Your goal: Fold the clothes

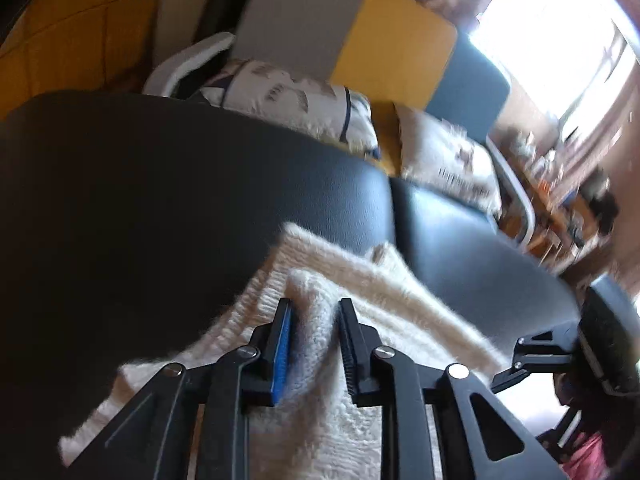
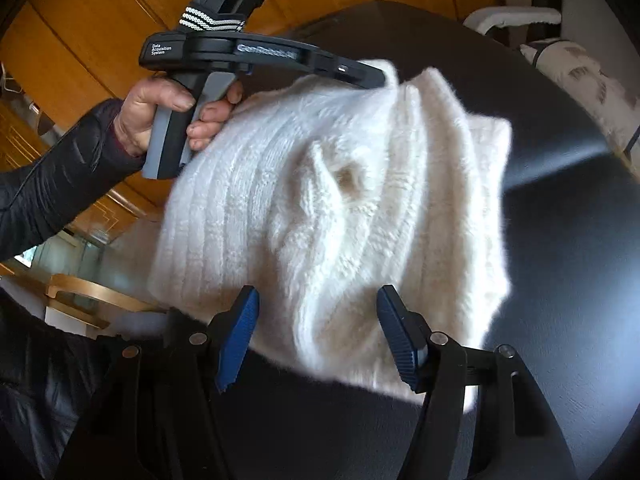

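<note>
Jaws of my left gripper (image 1: 314, 340) clench sweater (image 2: 340, 208) edge; right gripper (image 2: 318, 336) jaws released, w/ sweater between them.

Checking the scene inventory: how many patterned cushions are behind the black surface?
2. One cushion lies behind the black surface by the grey-and-yellow backrest; the second cushion lies right of it. More may be hidden.

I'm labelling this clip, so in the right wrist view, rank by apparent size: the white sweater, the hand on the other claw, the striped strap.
1. white sweater
2. hand
3. striped strap
</note>
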`<state>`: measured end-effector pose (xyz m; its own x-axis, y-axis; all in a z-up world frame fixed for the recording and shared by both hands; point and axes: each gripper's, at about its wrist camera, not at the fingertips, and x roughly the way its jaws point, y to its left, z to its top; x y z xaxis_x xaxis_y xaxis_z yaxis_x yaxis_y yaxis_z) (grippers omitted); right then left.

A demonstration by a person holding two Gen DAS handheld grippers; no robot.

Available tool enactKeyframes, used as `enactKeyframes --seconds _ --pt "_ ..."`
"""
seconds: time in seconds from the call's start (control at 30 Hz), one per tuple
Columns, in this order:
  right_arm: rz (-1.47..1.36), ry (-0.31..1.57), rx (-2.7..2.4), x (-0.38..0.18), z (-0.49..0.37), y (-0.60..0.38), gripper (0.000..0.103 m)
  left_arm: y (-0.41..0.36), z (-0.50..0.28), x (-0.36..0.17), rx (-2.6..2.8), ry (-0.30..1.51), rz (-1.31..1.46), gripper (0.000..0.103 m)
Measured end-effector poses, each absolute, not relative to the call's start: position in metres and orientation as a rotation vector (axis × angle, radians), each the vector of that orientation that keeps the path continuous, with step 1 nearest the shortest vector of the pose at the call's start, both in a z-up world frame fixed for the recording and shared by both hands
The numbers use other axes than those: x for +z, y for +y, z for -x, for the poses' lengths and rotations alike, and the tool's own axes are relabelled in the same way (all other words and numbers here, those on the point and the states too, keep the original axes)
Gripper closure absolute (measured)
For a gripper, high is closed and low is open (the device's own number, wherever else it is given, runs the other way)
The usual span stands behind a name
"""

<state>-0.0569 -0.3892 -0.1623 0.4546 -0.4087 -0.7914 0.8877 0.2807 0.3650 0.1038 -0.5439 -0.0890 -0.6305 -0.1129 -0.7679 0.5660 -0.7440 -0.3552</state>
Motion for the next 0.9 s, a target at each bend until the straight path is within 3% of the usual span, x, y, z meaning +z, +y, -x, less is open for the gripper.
enactKeyframes --seconds 0.23,0.4,0.57,0.9 --pt "-0.725 0.596 -0.844 -0.112 0.023 -0.376 0.034 -0.520 -0.150 -0.070 -2.359 0.863 -0.863 0.077" --pt "-0.865 0.786 -0.888 -0.175 0.013 -0.404 0.028 -0.497 -0.150 -0.113 -2.270 0.856 -0.938 0.077" --pt "-0.995 0.507 -0.890 -0.189 0.041 -0.386 0.025 -0.502 -0.160 -0.122 -2.343 0.821 -0.876 0.073" --pt "-0.964 0.484 -0.871 -0.182 -0.035 -0.353 0.020 -0.521 -0.171 -0.111 -2.371 0.731 -1.069 0.066"
